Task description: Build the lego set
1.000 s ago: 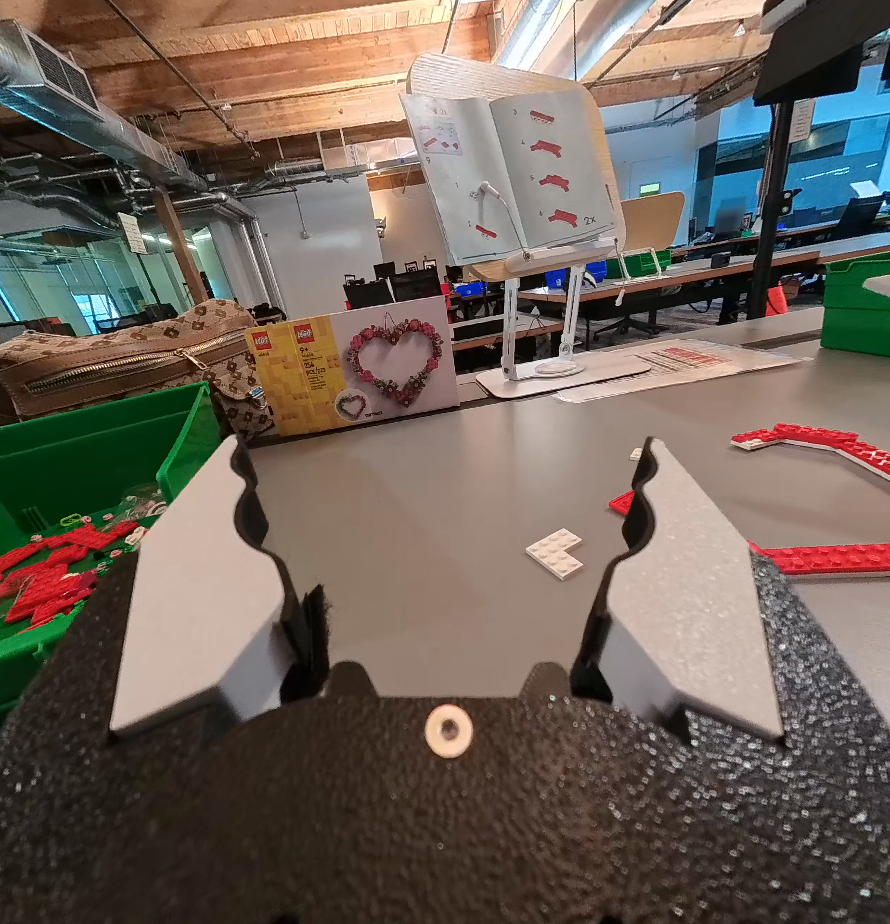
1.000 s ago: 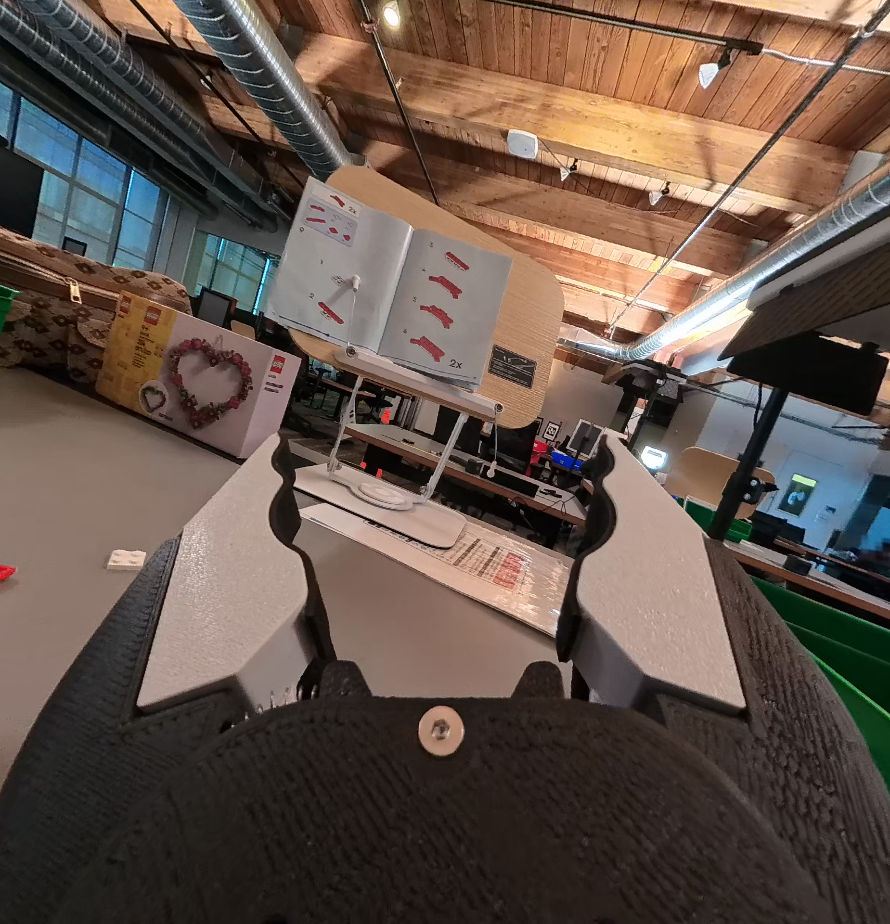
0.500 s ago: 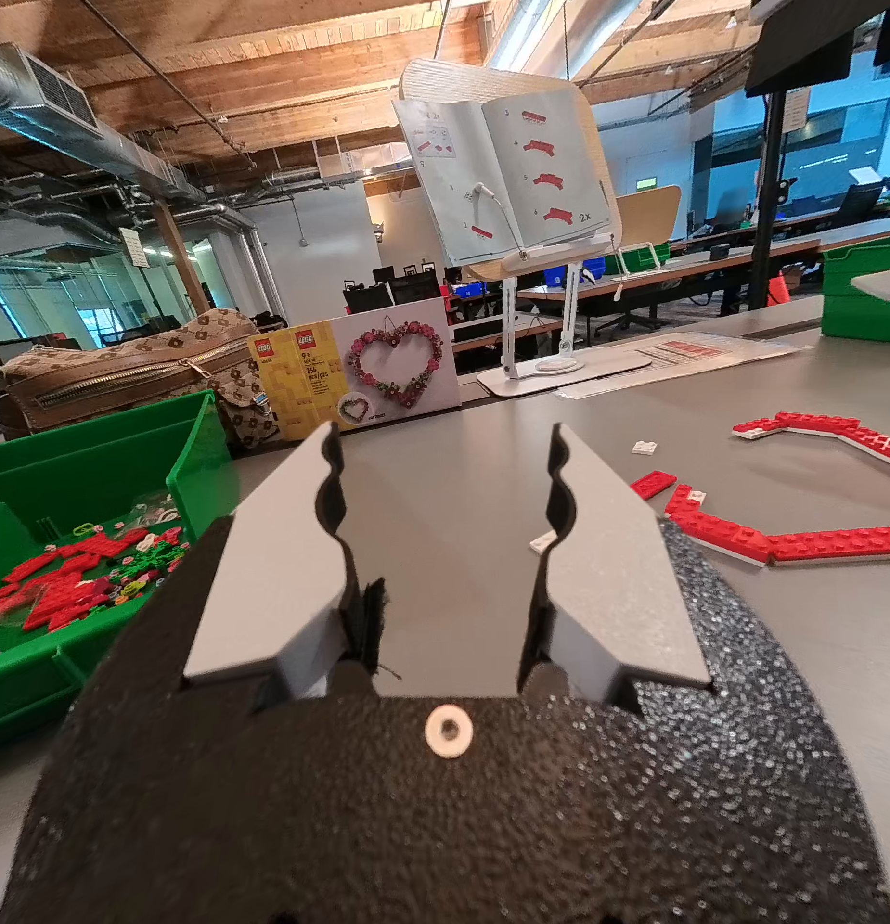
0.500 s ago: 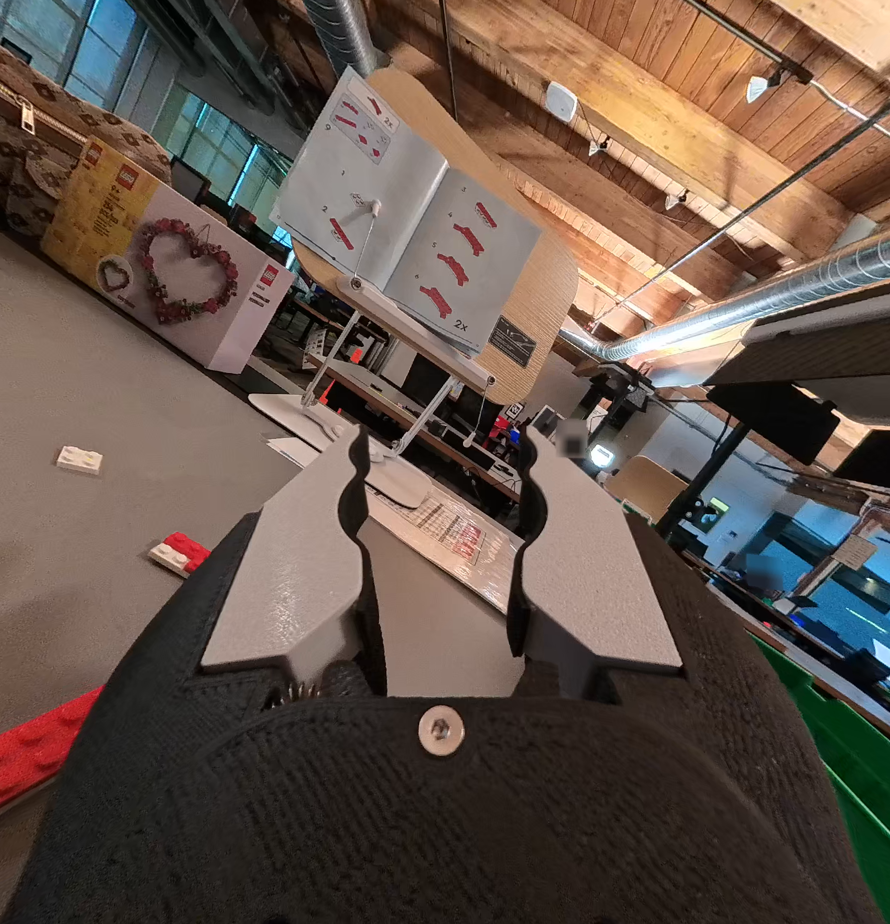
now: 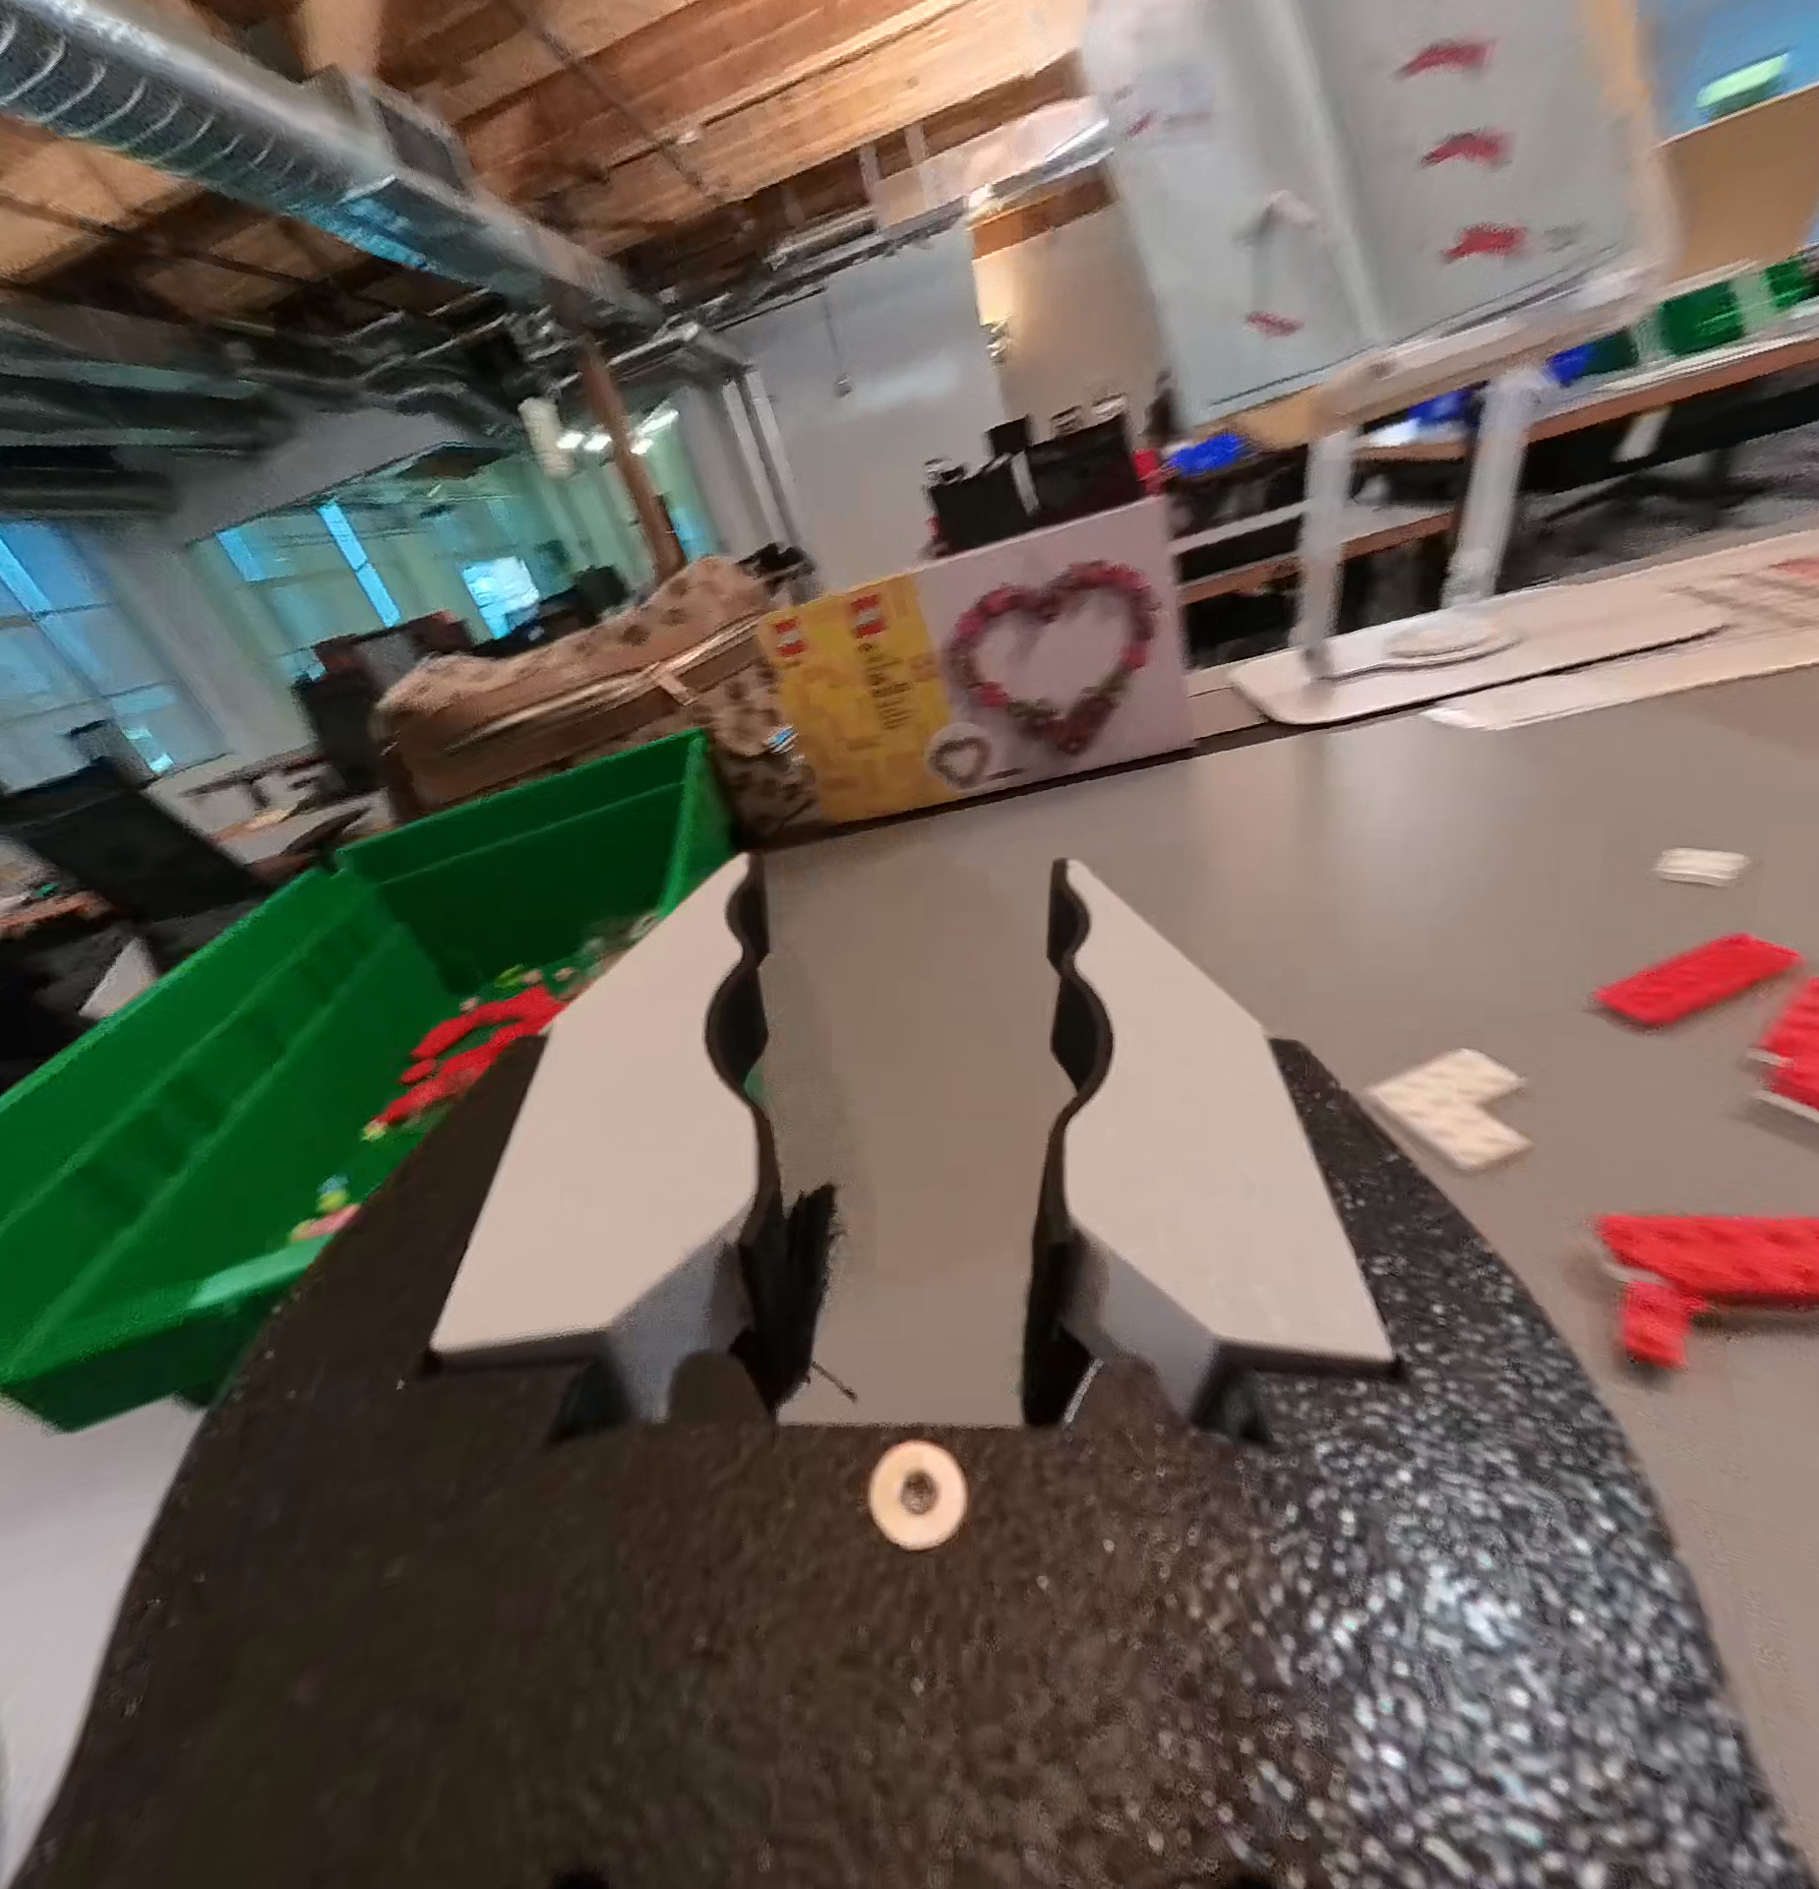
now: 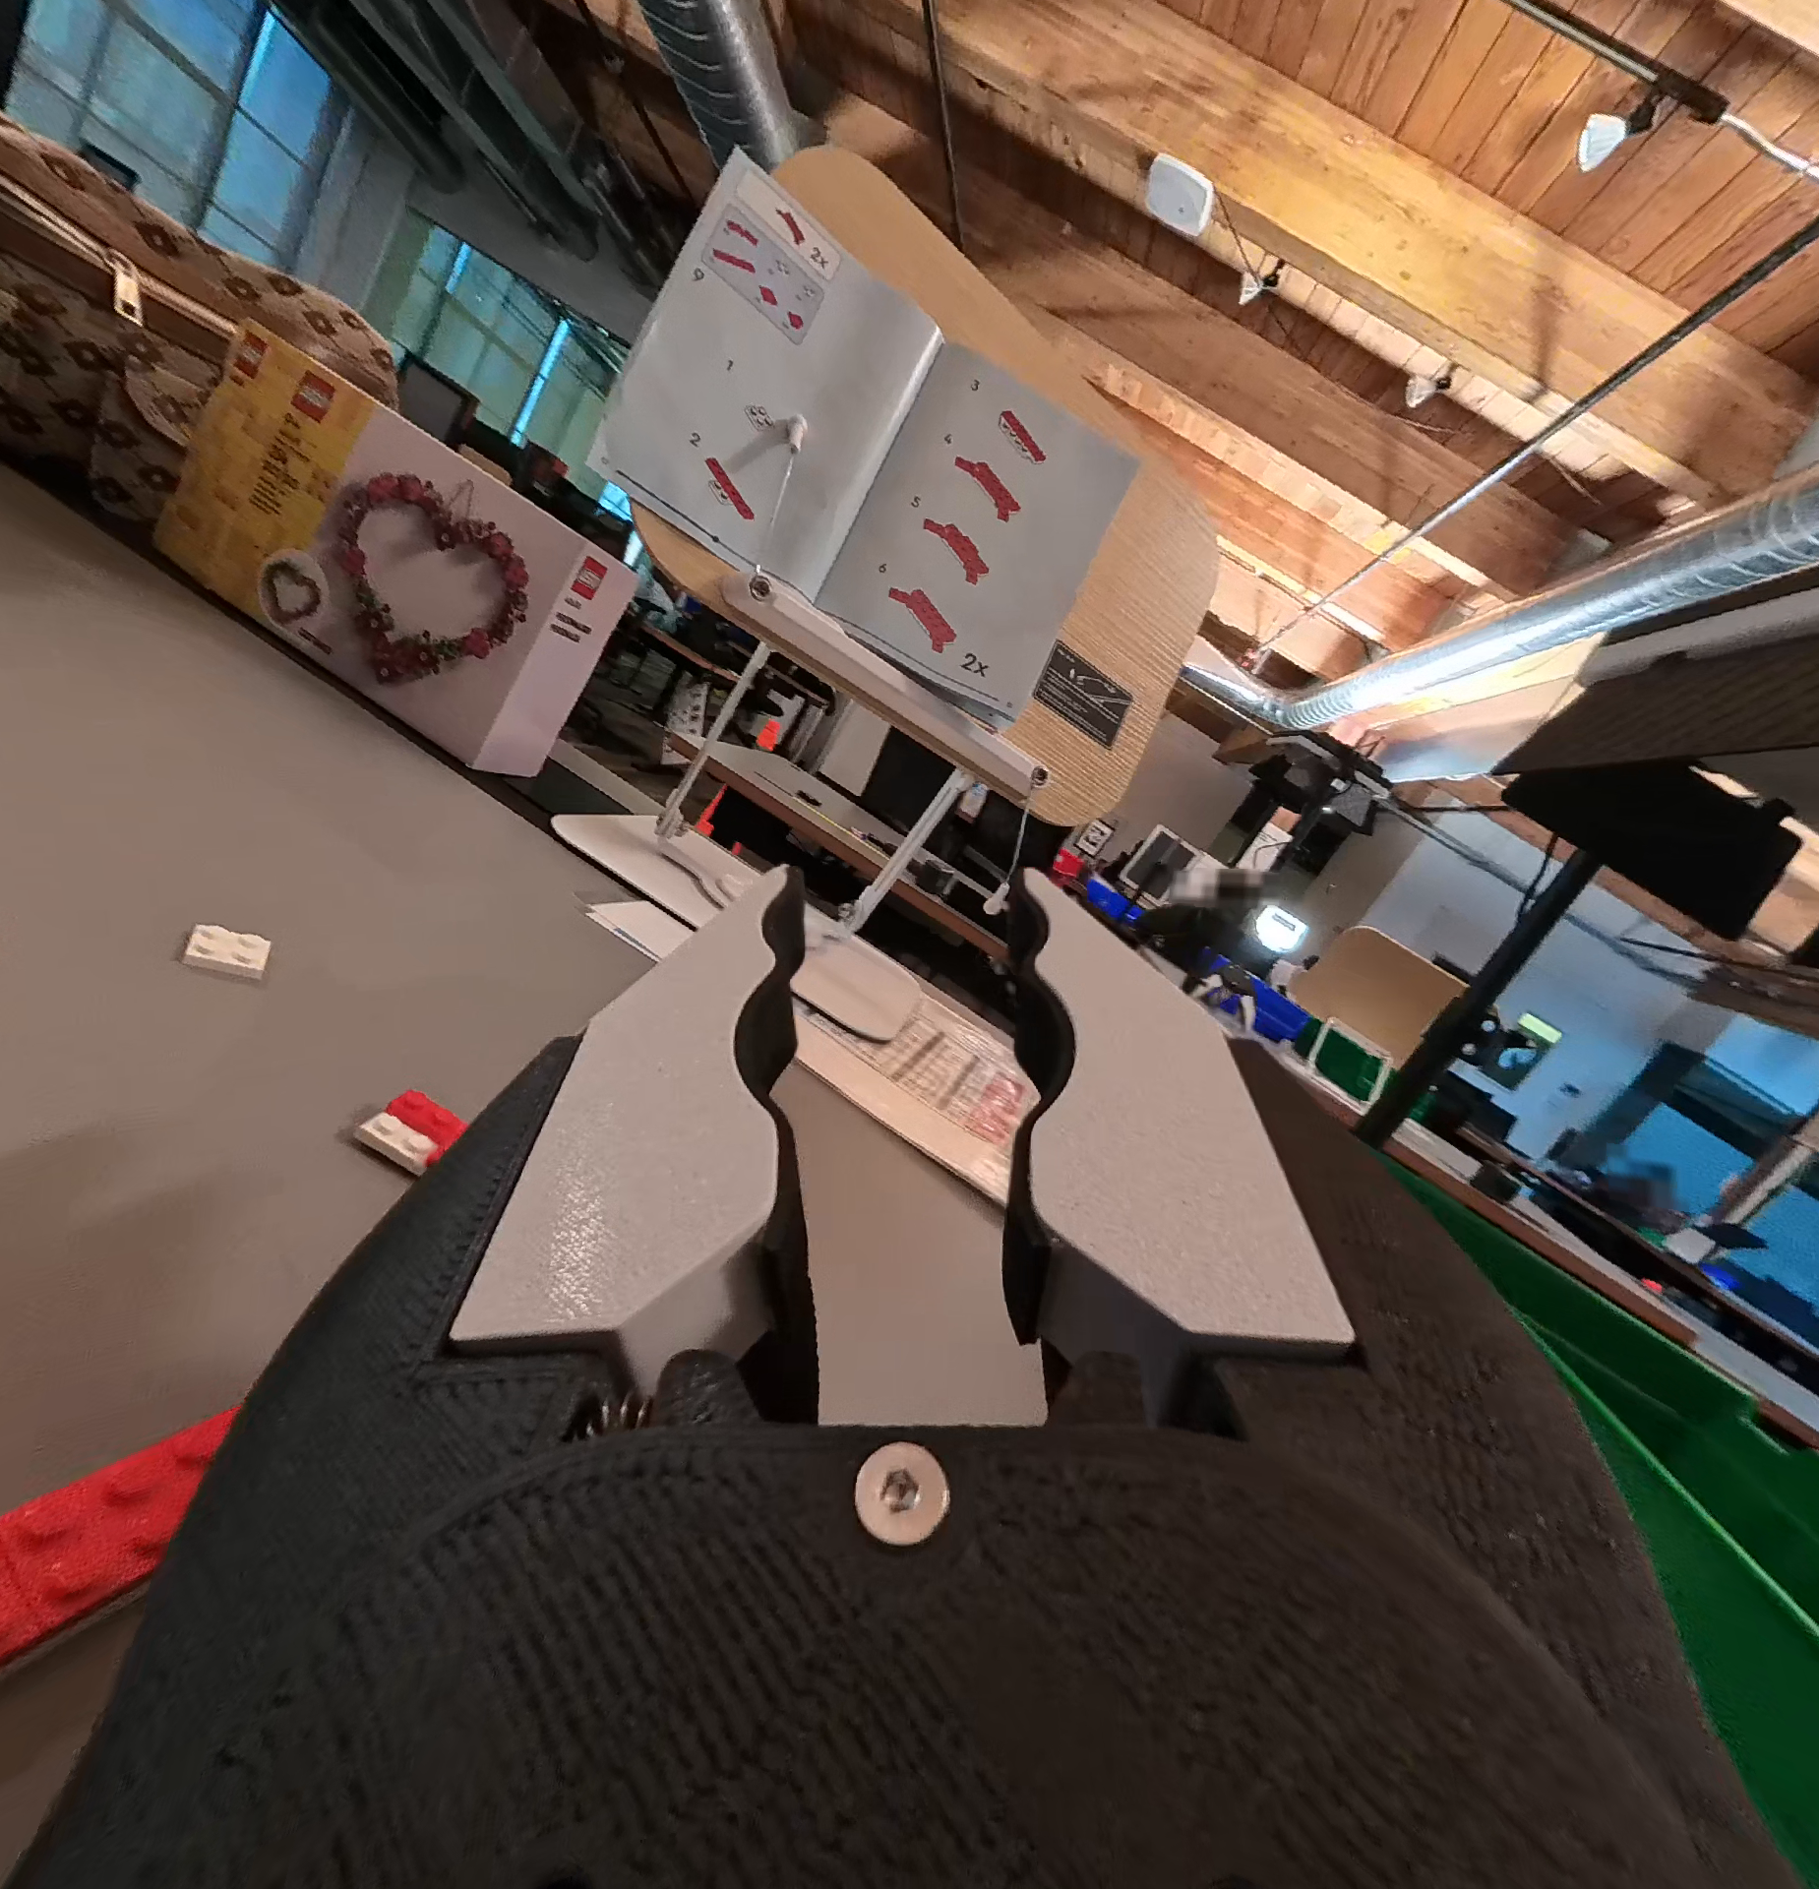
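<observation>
Smooth grey counter [image 5: 1396, 818] carries all parts within reach. Green ribbed plastic bin [image 5: 271, 1073], left of the left gripper [image 5: 905, 920], pools loose red pieces for picking. Open instruction booklet on its white stand [image 6: 864, 491] faces the right gripper [image 6: 900, 910], probably for reference. Red studded plate assemblies [image 5: 1743, 1268] lie flat to the left gripper's right; a white L-shaped plate [image 5: 1452, 1114] sits nearer it. Both grippers hover with jaws parted, holding nothing.
</observation>
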A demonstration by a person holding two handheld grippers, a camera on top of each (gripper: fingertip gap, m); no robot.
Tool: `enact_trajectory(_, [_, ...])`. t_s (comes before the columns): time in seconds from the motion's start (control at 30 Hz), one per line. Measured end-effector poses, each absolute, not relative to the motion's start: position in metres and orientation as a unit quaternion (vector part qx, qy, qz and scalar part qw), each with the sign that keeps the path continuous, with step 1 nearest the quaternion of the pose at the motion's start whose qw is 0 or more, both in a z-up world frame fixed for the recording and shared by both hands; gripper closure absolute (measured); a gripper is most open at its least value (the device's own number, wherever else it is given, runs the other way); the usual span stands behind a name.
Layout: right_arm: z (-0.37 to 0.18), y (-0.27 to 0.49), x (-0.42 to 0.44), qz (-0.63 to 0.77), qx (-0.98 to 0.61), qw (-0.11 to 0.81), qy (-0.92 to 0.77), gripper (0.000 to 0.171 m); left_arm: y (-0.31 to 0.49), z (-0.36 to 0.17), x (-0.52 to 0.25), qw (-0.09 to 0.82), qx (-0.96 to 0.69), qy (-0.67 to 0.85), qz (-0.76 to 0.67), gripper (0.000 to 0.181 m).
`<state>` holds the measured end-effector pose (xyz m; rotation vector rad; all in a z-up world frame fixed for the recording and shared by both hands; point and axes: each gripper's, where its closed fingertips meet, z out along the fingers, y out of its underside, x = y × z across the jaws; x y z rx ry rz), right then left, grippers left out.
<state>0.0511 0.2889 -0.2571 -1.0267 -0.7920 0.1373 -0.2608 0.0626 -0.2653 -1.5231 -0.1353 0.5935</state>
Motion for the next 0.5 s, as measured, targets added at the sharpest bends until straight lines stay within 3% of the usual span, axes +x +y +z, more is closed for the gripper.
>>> enact_trajectory(0.13, [-0.259, 0.287, 0.046, 0.090, -0.477, 0.789, -0.377, 0.133, 0.063, -0.278, -0.319, 0.616, -0.713, -0.138, 0.306, 0.116])
enact_trajectory(0.27, [-0.258, 0.285, 0.047, 0.103, -0.476, 0.790, -0.372, 0.134, 0.073, -0.298, -0.355, 0.551, -0.749, -0.165, 0.329, 0.117])
enact_trajectory(0.33, [-0.256, 0.287, 0.049, 0.110, -0.480, 0.791, -0.363, 0.135, 0.080, -0.307, -0.366, 0.530, -0.761, -0.167, 0.334, 0.127])
enact_trajectory(0.5, [-0.257, 0.293, 0.055, 0.130, -0.497, 0.788, -0.341, 0.135, 0.090, -0.315, -0.374, 0.517, -0.773, -0.156, 0.332, 0.177])
